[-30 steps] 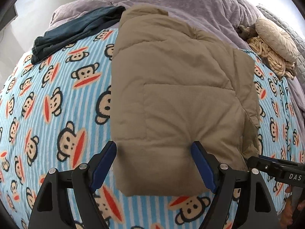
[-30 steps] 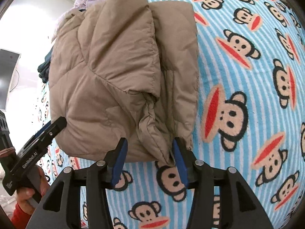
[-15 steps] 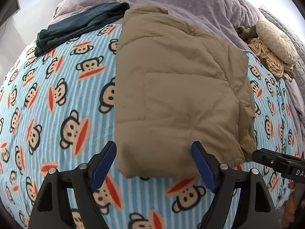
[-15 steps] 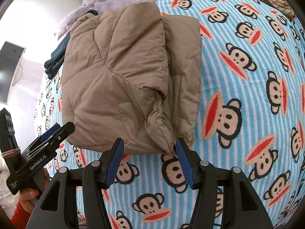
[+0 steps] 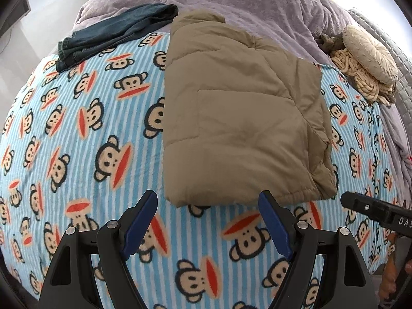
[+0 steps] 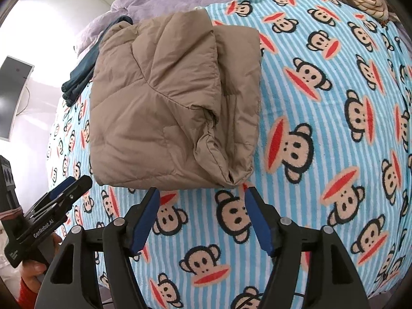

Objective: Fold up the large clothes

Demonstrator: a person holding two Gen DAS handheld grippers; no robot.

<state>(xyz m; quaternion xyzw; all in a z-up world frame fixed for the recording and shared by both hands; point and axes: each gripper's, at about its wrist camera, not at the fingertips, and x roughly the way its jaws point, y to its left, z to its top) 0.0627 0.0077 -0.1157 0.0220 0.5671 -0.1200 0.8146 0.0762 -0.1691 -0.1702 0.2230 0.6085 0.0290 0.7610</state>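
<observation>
While you hold both tools above the bed, the folded tan padded jacket [image 5: 239, 118] lies flat on the blue striped monkey-print blanket [image 5: 85, 139], its near hem just beyond your fingertips. Your left gripper [image 5: 207, 221] has its jaws spread wide with nothing between them; only blanket shows in the gap, and the jacket's hem sits a little ahead of the blue pads. Your right gripper [image 6: 200, 216] has its jaws opening, also with only blanket between them; the jacket's bunched corner [image 6: 231, 175] lies just ahead of the right-hand pad, not pinched. From the right wrist view, the jacket's upper layer is folded over a narrower strip along its right edge, and your left tool appears at the lower left, held in a hand [image 6: 33, 270] with a red cuff. Folded dark jeans [image 5: 116, 33] lie at the blanket's far left edge, a purple duvet [image 5: 257, 2] is heaped behind, and a cream round cushion [image 5: 368, 54] rests on a chunky knit throw [image 5: 358, 77] to the far right.
</observation>
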